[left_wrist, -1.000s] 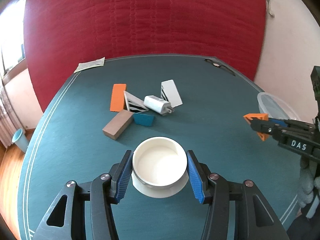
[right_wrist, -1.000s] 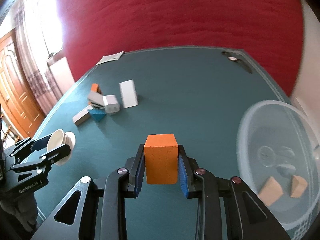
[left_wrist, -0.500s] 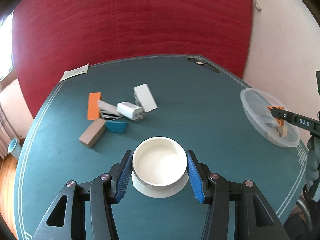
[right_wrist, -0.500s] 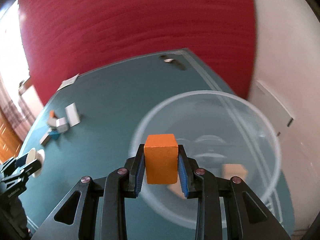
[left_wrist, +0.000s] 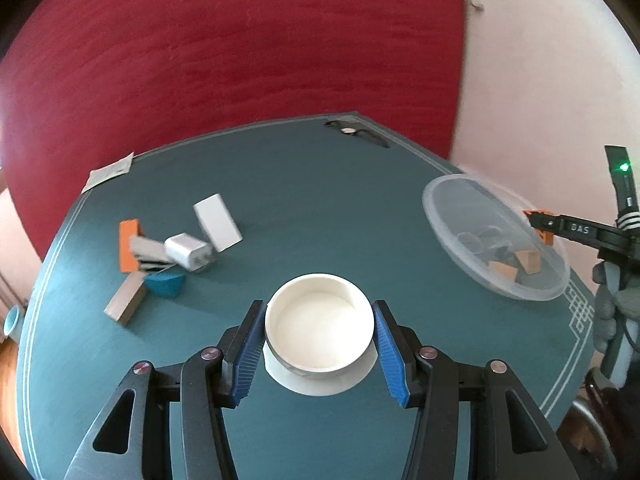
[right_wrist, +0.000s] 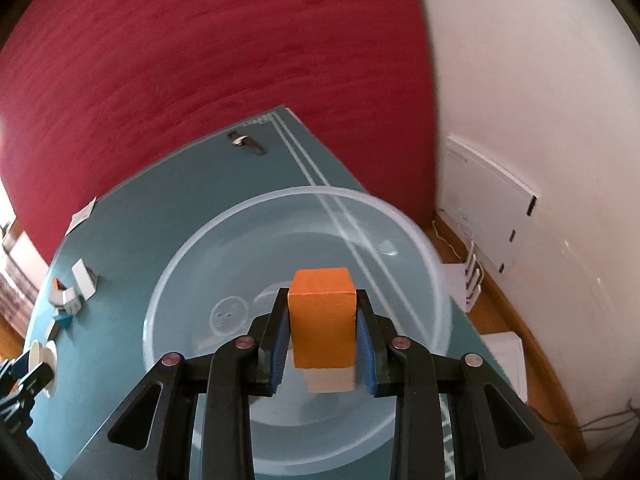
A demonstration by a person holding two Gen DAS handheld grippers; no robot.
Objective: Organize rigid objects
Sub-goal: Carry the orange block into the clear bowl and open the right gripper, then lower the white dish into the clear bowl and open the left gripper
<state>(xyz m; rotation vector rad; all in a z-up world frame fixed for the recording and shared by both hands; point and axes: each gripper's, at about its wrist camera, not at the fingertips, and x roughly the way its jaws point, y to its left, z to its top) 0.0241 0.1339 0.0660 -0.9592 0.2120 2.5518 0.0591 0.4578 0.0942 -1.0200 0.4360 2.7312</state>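
Two walls close the room behind us, a deep red one (left_wrist: 240,60) and a pale one (right_wrist: 540,100) meeting it at the right. Below them our teal table (left_wrist: 320,208) carries double pale lines along its edge. Near its right edge sits the clear plastic bowl (left_wrist: 452,216), two tan blocks (left_wrist: 528,260) inside. Our right gripper (right_wrist: 322,332) hangs over that bowl, jaws clamped on the orange block (right_wrist: 322,320). Our left gripper (left_wrist: 320,344) pinches the white cup (left_wrist: 319,322) by its sides, part-way open, near the table's near edge. Toward the left edge lies a cluster: white card box (left_wrist: 218,222), white charger (left_wrist: 186,251), orange slab (left_wrist: 129,245), tan brick (left_wrist: 124,300), blue wedge (left_wrist: 165,285).
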